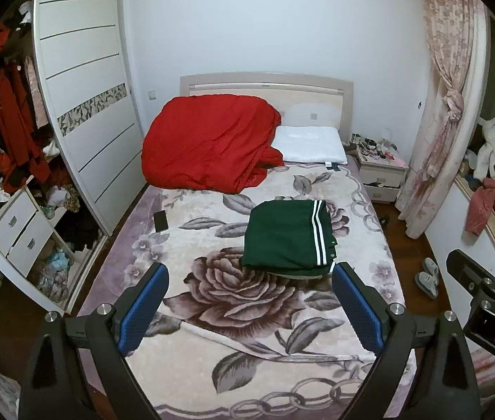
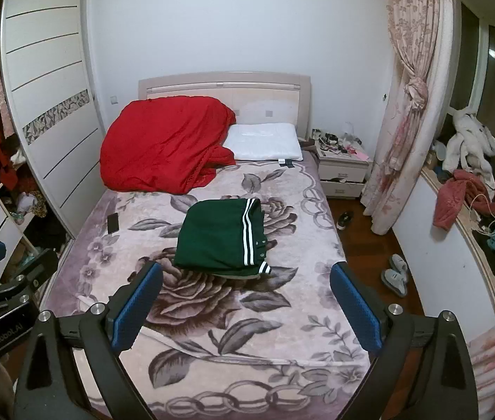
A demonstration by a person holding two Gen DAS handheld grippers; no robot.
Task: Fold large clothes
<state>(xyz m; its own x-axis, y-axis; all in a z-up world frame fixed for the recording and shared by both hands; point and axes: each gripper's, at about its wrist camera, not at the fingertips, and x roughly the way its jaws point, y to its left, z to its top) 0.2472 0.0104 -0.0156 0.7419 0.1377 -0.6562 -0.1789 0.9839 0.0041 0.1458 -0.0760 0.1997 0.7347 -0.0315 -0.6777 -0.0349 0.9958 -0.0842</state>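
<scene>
Left gripper: jaws wide apart, nothing held, kept back above the blanket's near edge. Right gripper: likewise. Green garment: laid mid-bed as a flat folded stack, apparently finished, hence released.

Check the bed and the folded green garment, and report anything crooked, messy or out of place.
The green garment lies folded, slightly askew, with a striped cuff poking out beneath. A red quilt is heaped, unfolded, by the pillow. A phone lies on the blanket.
</scene>
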